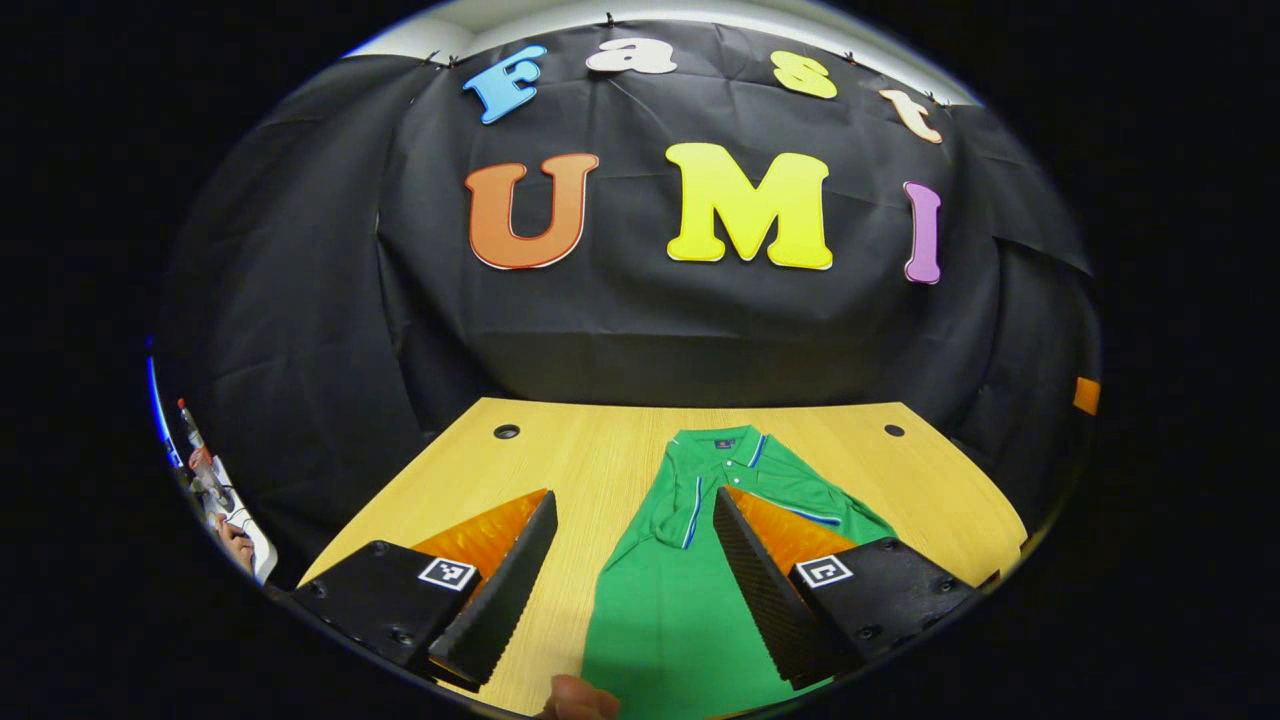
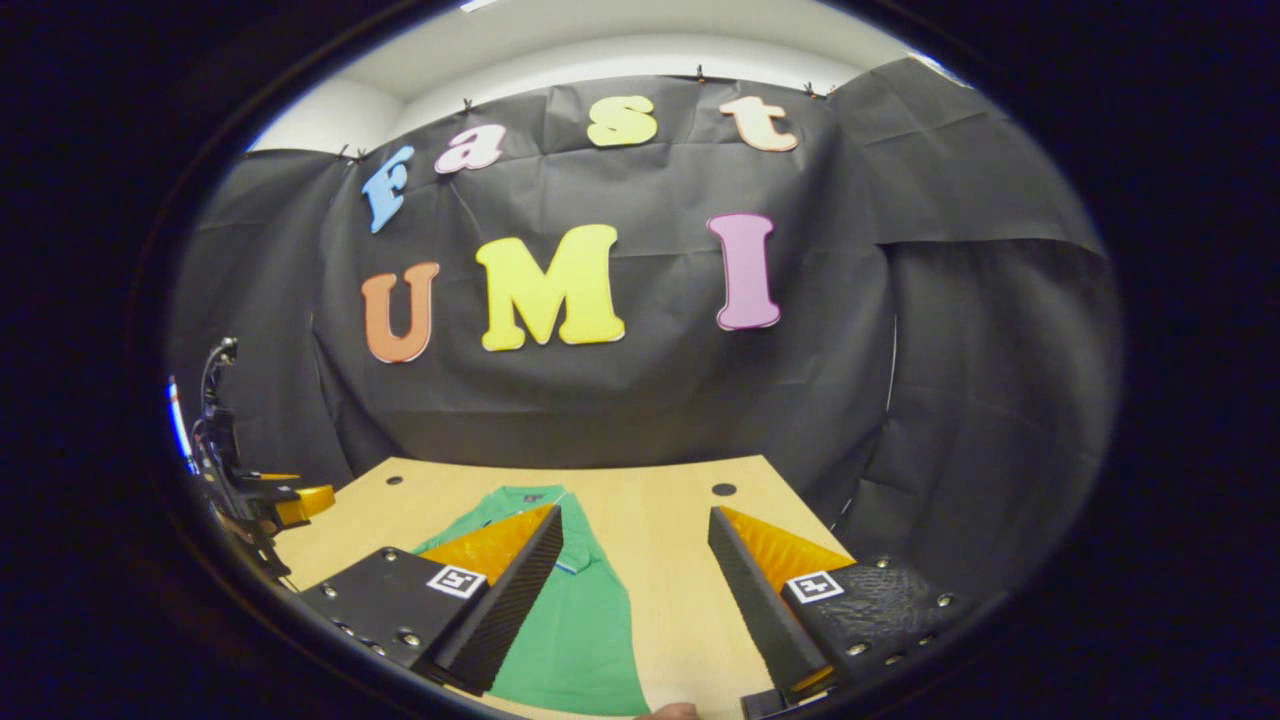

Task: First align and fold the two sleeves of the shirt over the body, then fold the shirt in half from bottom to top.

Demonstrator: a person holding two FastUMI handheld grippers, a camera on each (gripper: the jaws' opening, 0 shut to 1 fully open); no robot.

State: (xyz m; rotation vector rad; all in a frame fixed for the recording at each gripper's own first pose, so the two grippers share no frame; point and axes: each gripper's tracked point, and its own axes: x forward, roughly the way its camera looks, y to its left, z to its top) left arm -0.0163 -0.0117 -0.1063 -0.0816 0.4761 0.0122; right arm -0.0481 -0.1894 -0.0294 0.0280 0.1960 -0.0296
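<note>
A green polo shirt (image 1: 670,600) lies flat on the wooden table (image 1: 560,450), collar toward the far wall. Both striped sleeve cuffs are turned in over the body. My left gripper (image 1: 632,500) hovers open over the shirt's left part, with one finger above bare wood and the other above the shirt's right side. In the right gripper view the shirt (image 2: 580,630) lies at lower left. My right gripper (image 2: 635,517) is open above its right edge, with its left finger over the cloth and its right finger over bare table (image 2: 660,500). Neither gripper holds anything.
Two round cable holes (image 1: 506,431) (image 1: 893,430) sit near the table's far corners. A black rig with a yellow part (image 2: 285,497) stands at the left edge of the right gripper view. A fingertip (image 1: 580,702) shows at the bottom, and a hand (image 1: 235,545) at far left.
</note>
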